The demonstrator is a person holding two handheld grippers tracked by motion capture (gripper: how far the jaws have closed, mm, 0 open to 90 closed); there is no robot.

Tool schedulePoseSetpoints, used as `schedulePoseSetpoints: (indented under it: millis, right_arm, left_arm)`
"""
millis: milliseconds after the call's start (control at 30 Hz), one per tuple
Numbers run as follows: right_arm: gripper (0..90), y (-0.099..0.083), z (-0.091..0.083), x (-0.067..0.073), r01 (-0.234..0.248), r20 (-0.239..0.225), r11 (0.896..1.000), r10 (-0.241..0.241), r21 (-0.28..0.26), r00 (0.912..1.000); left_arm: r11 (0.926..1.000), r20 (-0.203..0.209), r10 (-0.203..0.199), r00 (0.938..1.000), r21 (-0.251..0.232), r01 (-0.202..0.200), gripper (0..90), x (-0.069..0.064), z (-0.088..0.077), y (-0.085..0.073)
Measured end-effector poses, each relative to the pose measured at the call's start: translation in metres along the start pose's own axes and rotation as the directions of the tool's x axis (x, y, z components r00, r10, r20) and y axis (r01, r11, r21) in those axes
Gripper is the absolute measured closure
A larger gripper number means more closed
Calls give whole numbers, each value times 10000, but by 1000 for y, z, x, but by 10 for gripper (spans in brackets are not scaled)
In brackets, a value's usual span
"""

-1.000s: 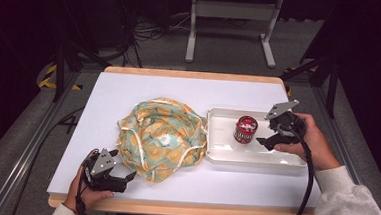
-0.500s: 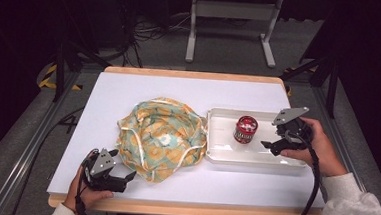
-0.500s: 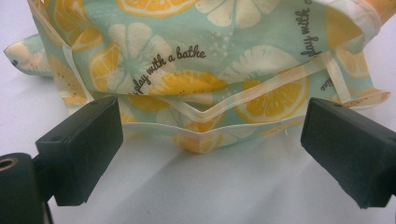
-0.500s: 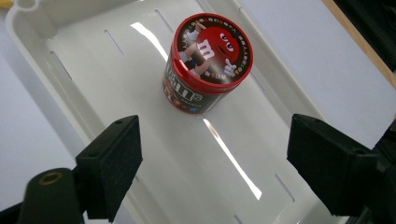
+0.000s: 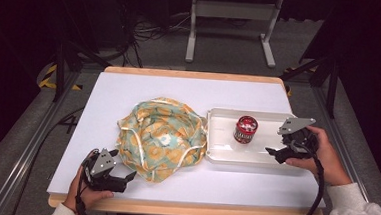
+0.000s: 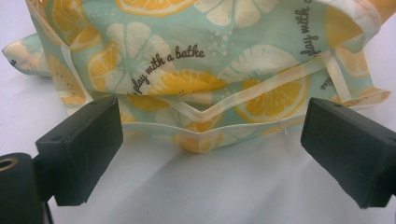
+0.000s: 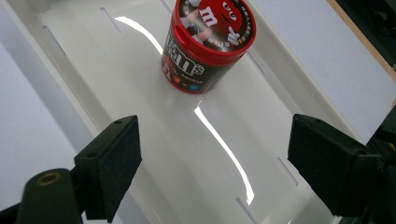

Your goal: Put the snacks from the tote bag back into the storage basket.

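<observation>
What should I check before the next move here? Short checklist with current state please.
1. Right gripper open: ok, jaws wide apart in the right gripper view.
2. Right gripper clear of the red candy tub: ok, the tub stands ahead of the jaws, untouched.
3. Tub upright with its lid on, inside the white tray: ok.
4. Left gripper open: ok, both jaws spread in the left gripper view.
5. Left gripper lined up with the citrus-print cloth bag: ok, its hem lies between and just beyond the jaws, not pinched.
6. Bag opening accessible: cannot tell, the cloth is bunched up in the high view.
</observation>
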State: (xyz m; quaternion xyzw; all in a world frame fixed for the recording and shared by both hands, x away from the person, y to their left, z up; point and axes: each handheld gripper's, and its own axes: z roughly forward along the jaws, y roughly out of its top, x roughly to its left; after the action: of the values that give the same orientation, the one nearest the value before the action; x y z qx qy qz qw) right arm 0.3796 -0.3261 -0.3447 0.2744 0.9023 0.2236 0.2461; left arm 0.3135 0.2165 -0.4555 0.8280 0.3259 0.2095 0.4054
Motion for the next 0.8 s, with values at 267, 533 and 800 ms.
schedulePoseSetpoints:
  millis: [267, 533, 800]
  right_arm:
    - [173, -12, 1, 4, -12, 119, 9995, 16, -300, 9999]
    - [167, -29, 0, 9, -248, 90, 9980, 254, -582, 9996]
    - [158, -54, -6, 15, -632, 90, 9918, 646, -1114, 9979]
  left_arm:
    - [10000, -10, -2, 10000, -7, 2, 62, 0, 0, 0]
    - [10000, -27, 0, 10000, -38, 0, 62, 0, 0, 0]
    - [10000, -12, 2, 10000, 25, -2, 62, 0, 0, 0]
